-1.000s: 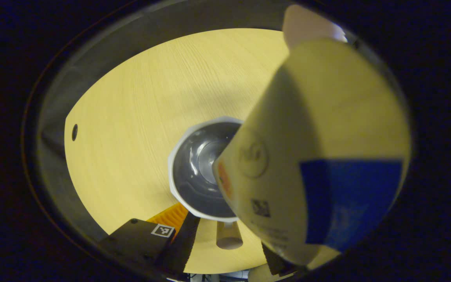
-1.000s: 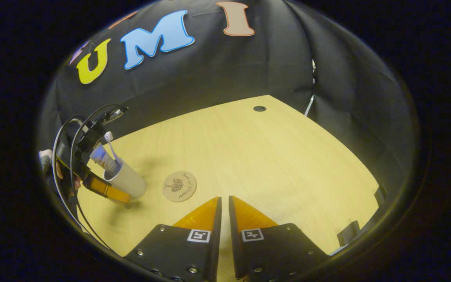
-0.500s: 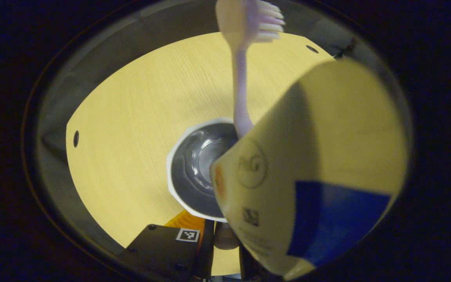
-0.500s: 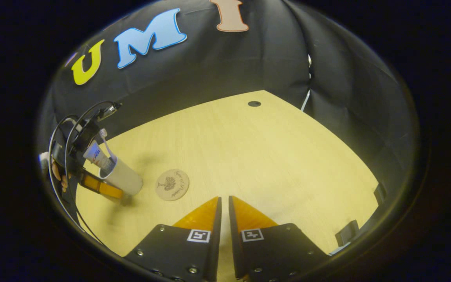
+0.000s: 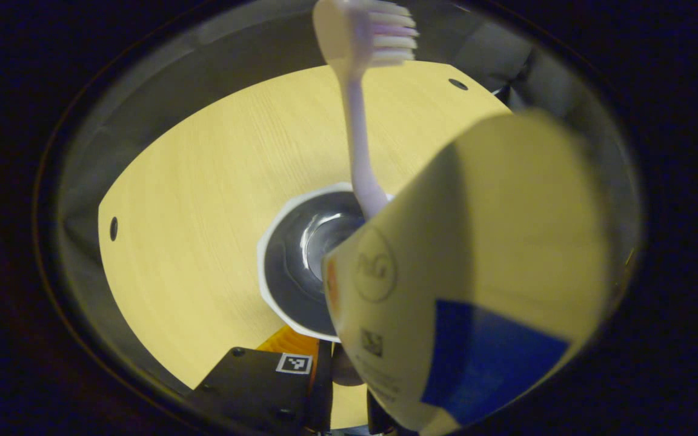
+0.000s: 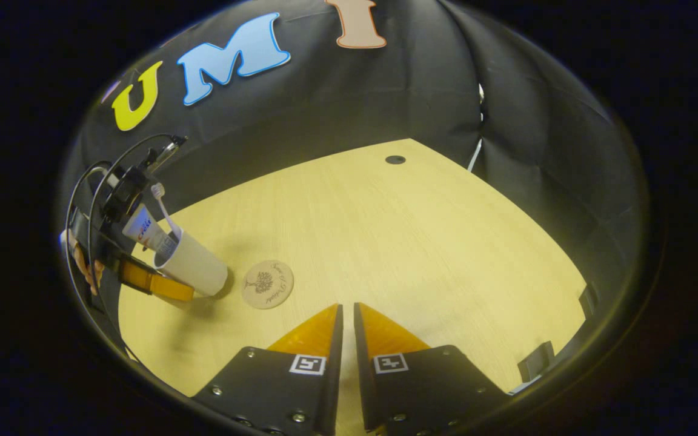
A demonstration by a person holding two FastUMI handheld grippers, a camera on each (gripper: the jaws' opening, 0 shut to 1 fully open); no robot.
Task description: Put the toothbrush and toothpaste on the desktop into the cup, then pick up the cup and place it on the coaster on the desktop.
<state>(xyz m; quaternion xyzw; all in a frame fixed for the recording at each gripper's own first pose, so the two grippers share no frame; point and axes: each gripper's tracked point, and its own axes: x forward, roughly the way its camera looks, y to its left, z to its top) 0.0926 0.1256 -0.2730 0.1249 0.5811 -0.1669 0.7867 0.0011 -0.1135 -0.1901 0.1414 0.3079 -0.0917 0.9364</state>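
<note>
Right gripper (image 6: 344,339): black finger mounts with screws, each with a square black-and-white marker tag. Left gripper (image 6: 143,275): black body, looped black cables on top. Same tag (image 5: 294,363) on its mount.

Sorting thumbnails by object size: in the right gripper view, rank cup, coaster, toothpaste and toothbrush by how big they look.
1. cup
2. coaster, close to the cup, so unsure
3. toothpaste, partly inside the cup
4. toothbrush, thin and partly hidden

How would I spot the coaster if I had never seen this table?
Find the pale wooden table in the right gripper view. Near its left side a white cup is carried; the coaster lies flat just right of it, a small round disc with a dark tree drawing.
</note>
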